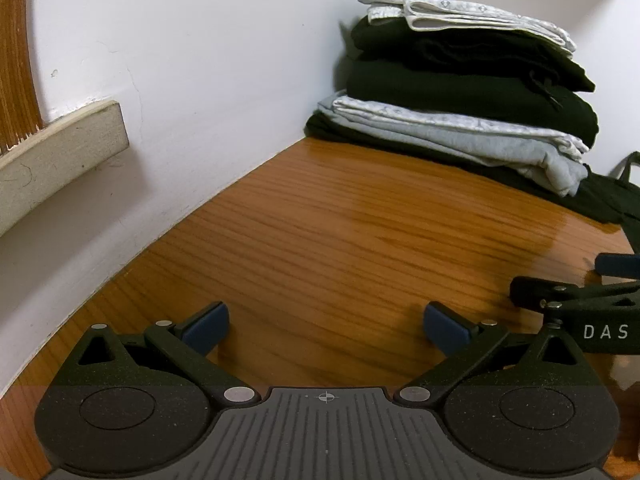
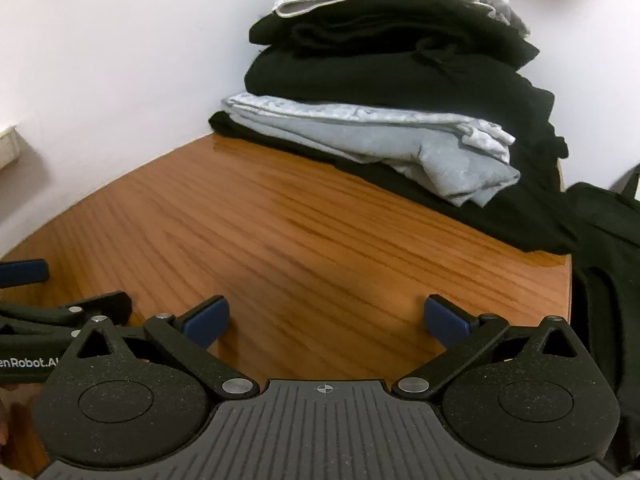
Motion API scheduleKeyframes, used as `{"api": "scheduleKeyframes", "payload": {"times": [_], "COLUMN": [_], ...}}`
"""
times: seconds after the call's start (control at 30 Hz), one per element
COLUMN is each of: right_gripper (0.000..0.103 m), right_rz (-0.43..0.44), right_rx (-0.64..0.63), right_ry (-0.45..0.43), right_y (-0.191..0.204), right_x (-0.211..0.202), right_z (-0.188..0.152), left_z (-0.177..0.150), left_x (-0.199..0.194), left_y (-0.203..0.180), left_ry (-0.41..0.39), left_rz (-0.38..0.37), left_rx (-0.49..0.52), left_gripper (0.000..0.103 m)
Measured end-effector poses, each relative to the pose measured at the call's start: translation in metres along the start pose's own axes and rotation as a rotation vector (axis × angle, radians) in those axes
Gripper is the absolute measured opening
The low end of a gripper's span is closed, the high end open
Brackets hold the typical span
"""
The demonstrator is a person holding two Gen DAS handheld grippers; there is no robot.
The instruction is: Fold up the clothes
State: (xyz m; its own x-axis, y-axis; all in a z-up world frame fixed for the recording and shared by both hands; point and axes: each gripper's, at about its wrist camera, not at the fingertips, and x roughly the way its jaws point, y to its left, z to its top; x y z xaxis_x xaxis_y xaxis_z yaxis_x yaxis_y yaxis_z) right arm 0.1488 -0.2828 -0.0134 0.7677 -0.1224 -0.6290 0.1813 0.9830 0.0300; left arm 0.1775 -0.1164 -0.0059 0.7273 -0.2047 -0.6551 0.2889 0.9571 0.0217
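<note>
Stack of folded clothes (image 2: 384,92) sits at the far corner of the wooden table (image 2: 280,248), pushed against the white wall (image 1: 200,60). Layers visible: patterned white piece on top, 2 black pieces under it, a grey and patterned layer, a black piece at the bottom touching the tabletop. Edges roughly aligned, grey layer sags out at the front right. Same stack in the left wrist view (image 1: 460,80).

Loose dark garment (image 2: 612,248) lies just right of the stack and hangs over the table's right edge; not folded, looks like the next item. A strap or loop shows at its upper end, too small to tell what kind.

Right gripper (image 2: 326,320) hovers over bare table, jaws wide, nothing between the blue pads (image 2: 208,318). Left gripper (image 1: 326,326) beside it, jaws also wide and empty. Both sit well apart from the stack.

Step, as I judge it: between items, folded pieces stacked, next garment not yet picked. Next move calls for the right gripper to reach right to the dark garment, pinch an edge, and pull it onto the open table so both grippers can spread it flat. Dark limp cloth, edge hard to find.

A beige ledge (image 1: 60,148) juts from the wall at left.
</note>
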Motion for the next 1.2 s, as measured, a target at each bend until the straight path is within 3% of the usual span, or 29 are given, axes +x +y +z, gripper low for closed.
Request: {"api": "scheduleKeyframes", "payload": {"times": [1.2], "right_gripper": [0.103], "right_rz": [-0.024], "right_rx": [0.018], "right_ry": [-0.002], "right_y": [-0.0002], "right_x": [-0.0054], "right_z": [-0.0036], "left_z": [0.0009], "left_x": [-0.0001], "left_y": [0.0018], "left_ry": [0.000], "left_rz": [-0.008], "left_rx": [0.000], "left_gripper": [0.103]}}
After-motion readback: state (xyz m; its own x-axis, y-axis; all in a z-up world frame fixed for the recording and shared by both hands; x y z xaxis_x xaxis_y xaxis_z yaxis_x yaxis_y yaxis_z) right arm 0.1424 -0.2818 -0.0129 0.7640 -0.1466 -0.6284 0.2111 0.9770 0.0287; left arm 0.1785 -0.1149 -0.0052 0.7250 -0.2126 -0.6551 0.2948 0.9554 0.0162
